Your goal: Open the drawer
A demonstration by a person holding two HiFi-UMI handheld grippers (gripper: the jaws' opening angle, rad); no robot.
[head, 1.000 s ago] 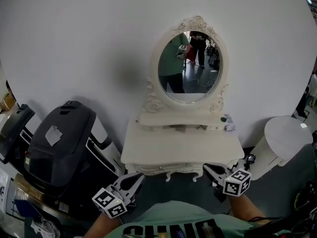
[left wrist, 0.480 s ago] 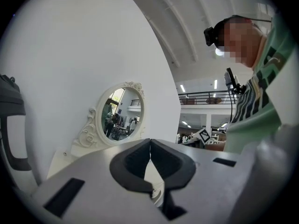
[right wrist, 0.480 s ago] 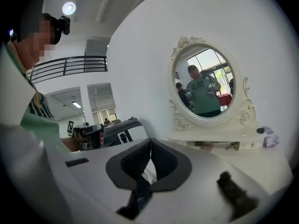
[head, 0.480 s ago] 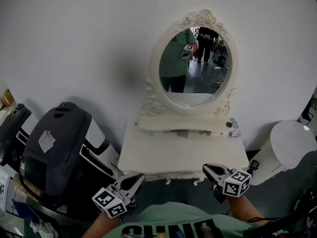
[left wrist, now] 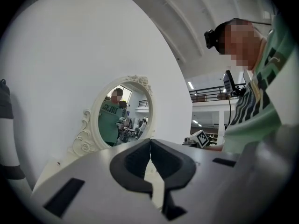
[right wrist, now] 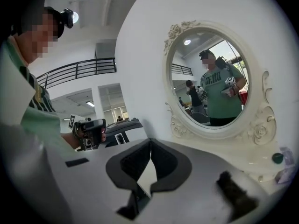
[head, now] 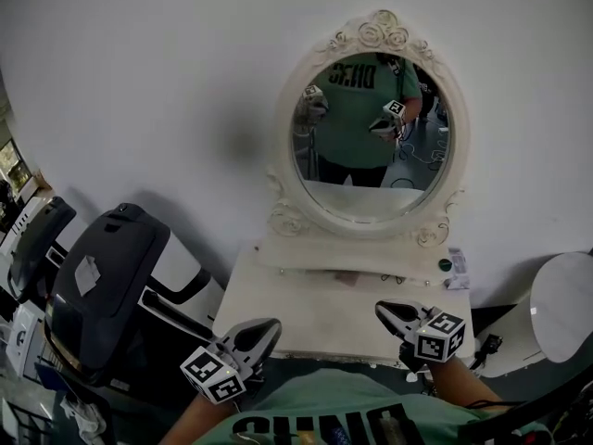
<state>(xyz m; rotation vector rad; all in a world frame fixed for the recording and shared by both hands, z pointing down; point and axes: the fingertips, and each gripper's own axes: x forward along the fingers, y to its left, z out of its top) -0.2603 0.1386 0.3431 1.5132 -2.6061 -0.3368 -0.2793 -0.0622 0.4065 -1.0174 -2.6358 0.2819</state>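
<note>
A white dressing table (head: 320, 309) with an ornate oval mirror (head: 371, 137) stands against the white wall. Its drawer front lies below the top's front edge and is hidden in the head view. My left gripper (head: 269, 326) hangs over the table's near left corner, shut and empty. Over the near right part of the top is my right gripper (head: 382, 310), also shut with nothing in it. In the left gripper view the left gripper (left wrist: 150, 142) has its pads together, with the mirror (left wrist: 122, 115) behind. The right gripper view shows the right gripper (right wrist: 150, 143) shut before the mirror (right wrist: 212, 83).
A black bulky machine (head: 102, 276) stands left of the table. A white round bin (head: 567, 315) is at its right. A low shelf (head: 352, 265) under the mirror carries a small green thing (head: 446, 265) and a packet (head: 457, 279).
The head view has closed in on the table. Both grippers have come forward from in front of the drawer apron to over the table top. The mirror now reflects the person's green shirt.
</note>
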